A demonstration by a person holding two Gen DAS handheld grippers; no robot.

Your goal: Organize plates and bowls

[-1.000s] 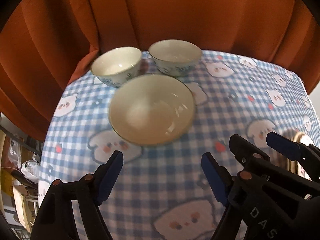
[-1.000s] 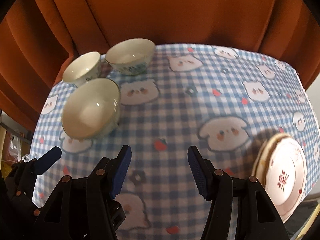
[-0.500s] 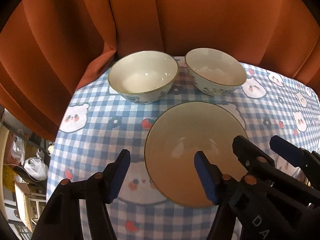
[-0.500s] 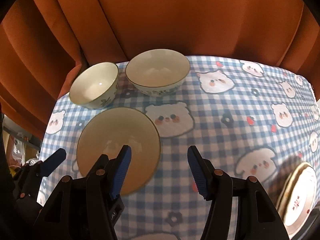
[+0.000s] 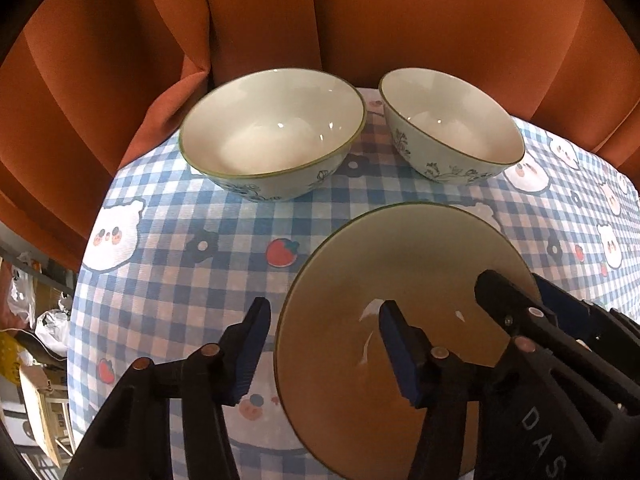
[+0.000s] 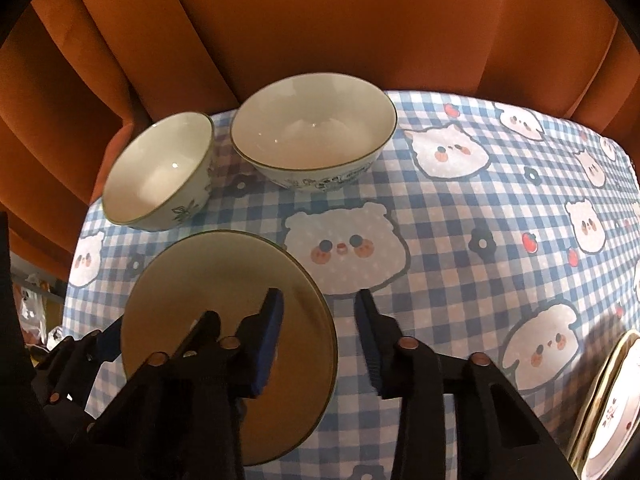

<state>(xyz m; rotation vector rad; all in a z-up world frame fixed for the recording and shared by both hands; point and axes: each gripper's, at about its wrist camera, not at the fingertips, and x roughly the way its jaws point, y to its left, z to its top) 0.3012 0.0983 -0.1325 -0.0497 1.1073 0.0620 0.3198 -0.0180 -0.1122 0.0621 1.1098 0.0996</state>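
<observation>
Bowls sat on the checked worktop (image 5: pixel 168 280): two white ones (image 5: pixel 272 136) (image 5: pixel 448 128) just behind the near bowl (image 5: pixel 400 320). My left gripper (image 5: pixel 324 348) straddled its left rim, my right gripper (image 6: pixel 320 340) its right rim. Both sets of jaws had just been closing, pads not yet pressing.

Two bowls (image 5: pixel 276 136) (image 5: pixel 448 124) side by side at the tablecloth's (image 5: pixel 180 280) far edge, plate (image 5: pixel 400 280) just before them (nearer the cameras)
</observation>
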